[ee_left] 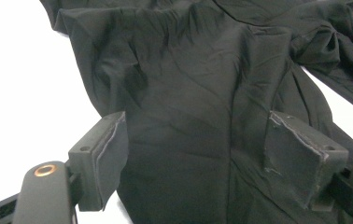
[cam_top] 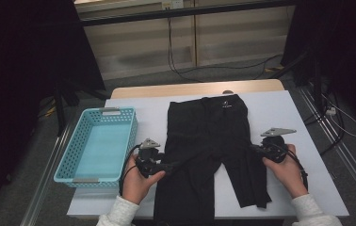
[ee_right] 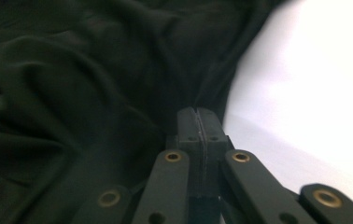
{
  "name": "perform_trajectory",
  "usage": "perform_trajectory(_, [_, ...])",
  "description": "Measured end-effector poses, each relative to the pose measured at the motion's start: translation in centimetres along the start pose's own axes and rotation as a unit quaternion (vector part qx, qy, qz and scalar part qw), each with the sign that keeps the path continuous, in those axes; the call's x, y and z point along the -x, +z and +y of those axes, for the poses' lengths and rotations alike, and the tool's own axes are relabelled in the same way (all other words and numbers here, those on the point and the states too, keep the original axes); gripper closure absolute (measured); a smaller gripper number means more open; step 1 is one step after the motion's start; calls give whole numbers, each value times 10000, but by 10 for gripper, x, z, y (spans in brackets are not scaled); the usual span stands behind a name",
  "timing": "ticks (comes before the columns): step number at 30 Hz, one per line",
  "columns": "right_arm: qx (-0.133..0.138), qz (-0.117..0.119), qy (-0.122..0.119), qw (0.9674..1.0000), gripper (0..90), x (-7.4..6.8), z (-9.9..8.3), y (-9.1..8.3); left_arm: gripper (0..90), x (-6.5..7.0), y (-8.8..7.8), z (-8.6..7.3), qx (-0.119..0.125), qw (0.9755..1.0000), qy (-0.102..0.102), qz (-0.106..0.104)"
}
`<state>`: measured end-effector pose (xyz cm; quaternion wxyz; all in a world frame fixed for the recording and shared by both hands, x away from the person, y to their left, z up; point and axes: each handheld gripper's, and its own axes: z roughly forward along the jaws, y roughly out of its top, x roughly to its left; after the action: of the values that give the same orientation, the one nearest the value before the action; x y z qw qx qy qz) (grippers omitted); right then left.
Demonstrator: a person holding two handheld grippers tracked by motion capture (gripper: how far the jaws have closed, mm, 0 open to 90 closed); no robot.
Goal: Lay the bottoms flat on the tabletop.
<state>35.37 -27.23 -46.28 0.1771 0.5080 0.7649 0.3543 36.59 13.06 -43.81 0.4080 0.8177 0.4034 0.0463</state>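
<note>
**Trousers flat, claws flank legs: right pinched on cloth, left open**

Black fabric trousers (cam_top: 207, 150) lie flat on white-covered tabletop (cam_top: 279, 113), waistband at far end, legs toward person; long axis runs near to far. Left claw (cam_top: 172, 165) at outer edge of left leg, jaws spread w/ cloth lying between, pads not pressing. Right claw (cam_top: 253, 147) at outer edge of right leg, jaws closed, apparently nipping the hem-side fabric edge. Each claw touches its own leg. Light-blue perforated plastic basket (cam_top: 128, 141) sits left of trousers, just beside left claw. Judgement: next move likely needs left claw to close on its leg.
</note>
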Motion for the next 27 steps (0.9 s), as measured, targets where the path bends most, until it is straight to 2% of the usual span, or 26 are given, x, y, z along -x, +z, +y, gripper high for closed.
perform_trajectory(1, [18,111,-58,9999,898,-5,1,2,225,-1,0,0,-5,10000,-6,14])
perform_trajectory(2, [-16,124,-152,9998,893,-9,2,4,225,-2,-1,0,-16,10000,29,10])
perform_trajectory(3, [-39,65,-254,9996,879,-12,3,4,225,-1,-1,0,30,10000,-30,10])
perform_trajectory(5, [1,159,-363,9992,816,-16,5,6,225,-3,-3,1,37,10000,-9,26])
perform_trajectory(7, [-26,215,-342,9992,796,-17,5,7,225,-3,-3,0,53,10000,-32,39])
perform_trajectory(8, [-25,143,-333,9993,793,-17,6,7,225,-2,-3,0,51,10000,-35,34])
perform_trajectory(10, [84,220,-180,9996,770,-14,9,4,225,-2,-4,0,28,10000,-19,9])
perform_trajectory(11, [169,185,-135,9996,737,-12,11,1,225,-2,-5,0,35,10000,11,22])
perform_trajectory(14, [431,-39,62,9990,659,-3,19,-5,225,-2,-6,0,77,10000,-14,24])
perform_trajectory(16, [478,-231,157,9985,643,6,25,-3,225,-2,-7,0,84,10000,-34,28])
perform_trajectory(17, [489,-318,297,9979,619,12,27,-1,225,-3,-8,0,70,10000,-27,26])
perform_trajectory(19, [483,-444,559,9963,628,25,30,4,225,-4,-8,-1,86,9999,-60,48])
perform_trajectory(21, [536,-679,837,9927,639,37,32,7,225,-5,-10,-3,100,9999,-86,54])
perform_trajectory(23, [476,-868,925,9908,634,48,32,9,225,-7,-13,-4,107,9999,-100,75])
perform_trajectory(24, [363,-1059,862,9900,637,52,32,11,225,-7,-14,-5,122,9998,-107,85])
perform_trajectory(25, [169,-1248,645,9899,635,54,30,15,225,-8,-15,-5,142,9998,-138,98])
perform_trajectory(26, [5,-1325,587,9894,639,56,28,19,225,-9,-17,-6,135,9998,-122,118])
perform_trajectory(27, [-6,-1333,556,9895,658,54,25,22,225,-9,-18,-7,149,9997,-145,121])
